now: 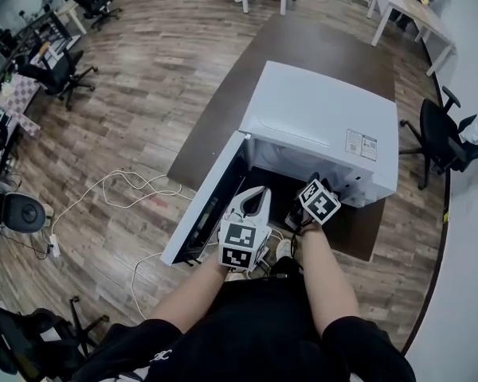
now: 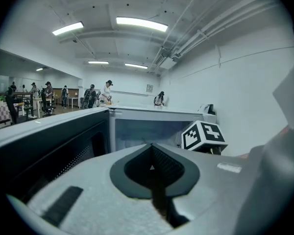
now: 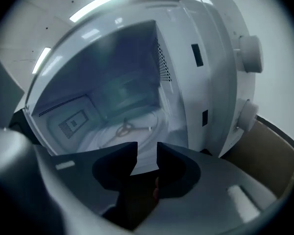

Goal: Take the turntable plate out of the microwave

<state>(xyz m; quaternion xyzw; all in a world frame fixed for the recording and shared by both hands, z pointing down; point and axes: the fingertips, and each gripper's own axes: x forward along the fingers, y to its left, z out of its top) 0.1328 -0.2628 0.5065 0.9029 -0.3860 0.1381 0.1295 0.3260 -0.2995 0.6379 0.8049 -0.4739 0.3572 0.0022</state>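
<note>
The white microwave [image 1: 327, 126] stands on a dark table [image 1: 303, 46], its door [image 1: 203, 213] swung open to the left. Inside, the clear glass turntable plate [image 3: 137, 131] lies flat on the cavity floor over its roller ring. My right gripper [image 3: 147, 155] is at the cavity mouth, just in front of the plate's near rim, open with nothing between its pads. In the head view this right gripper [image 1: 312, 189] reaches into the opening. My left gripper [image 1: 259, 197] is beside it near the door, jaws together and empty; the left gripper [image 2: 152, 148] faces the cavity.
The microwave's two knobs [image 3: 250, 53] are on the panel right of the cavity. White cables [image 1: 127, 189] trail on the wood floor at left. Office chairs [image 1: 442, 134] stand to the right and far left [image 1: 60, 74]. People stand far off in the room [image 2: 107, 89].
</note>
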